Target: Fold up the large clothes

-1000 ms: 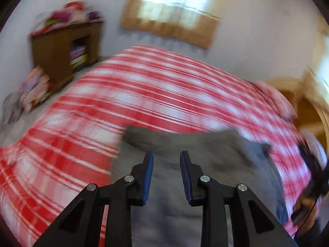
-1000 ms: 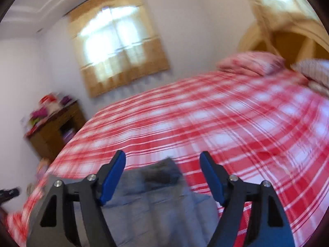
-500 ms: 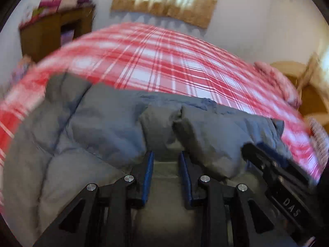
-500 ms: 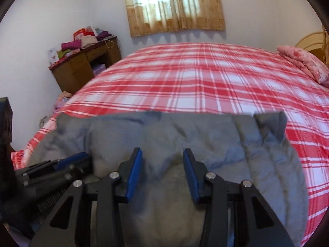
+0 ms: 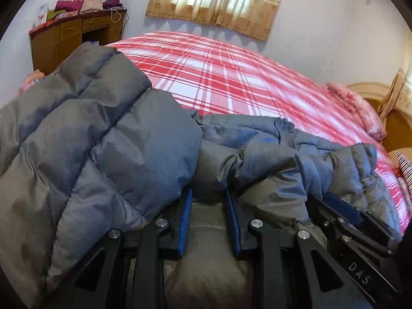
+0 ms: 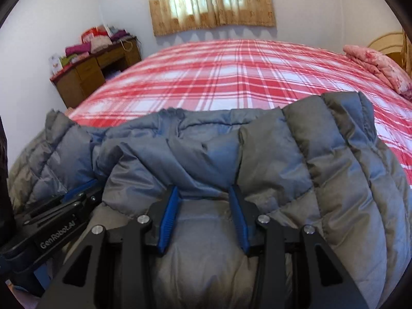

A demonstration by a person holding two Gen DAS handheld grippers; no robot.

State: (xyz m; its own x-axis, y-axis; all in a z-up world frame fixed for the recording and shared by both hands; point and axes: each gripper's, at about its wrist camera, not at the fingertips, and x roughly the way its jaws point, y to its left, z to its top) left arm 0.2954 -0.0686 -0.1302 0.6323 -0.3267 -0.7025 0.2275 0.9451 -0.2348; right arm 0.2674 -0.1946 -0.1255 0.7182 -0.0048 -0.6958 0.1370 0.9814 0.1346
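A grey quilted down jacket (image 5: 108,139) lies bunched at the near edge of the bed; it also fills the right wrist view (image 6: 296,159). My left gripper (image 5: 209,198) pushes into the jacket, its blue pads partly closed with grey fabric between them. My right gripper (image 6: 204,193) does the same a little to the right, its jaws wider, with a fold of the jacket draped over the fingertips. Each gripper shows in the other's view: the right one in the left wrist view (image 5: 345,221), the left one in the right wrist view (image 6: 59,213).
The bed (image 6: 231,77) has a red and white plaid cover. A pink pillow (image 6: 378,67) lies at the headboard on the right. A wooden desk (image 6: 90,72) with piled clothes stands by the wall on the left. A curtained window (image 6: 211,0) is behind.
Both grippers have dropped down and moved into the jacket. The right jaws have narrowed from wide open. The jacket now bulges up around both grippers.
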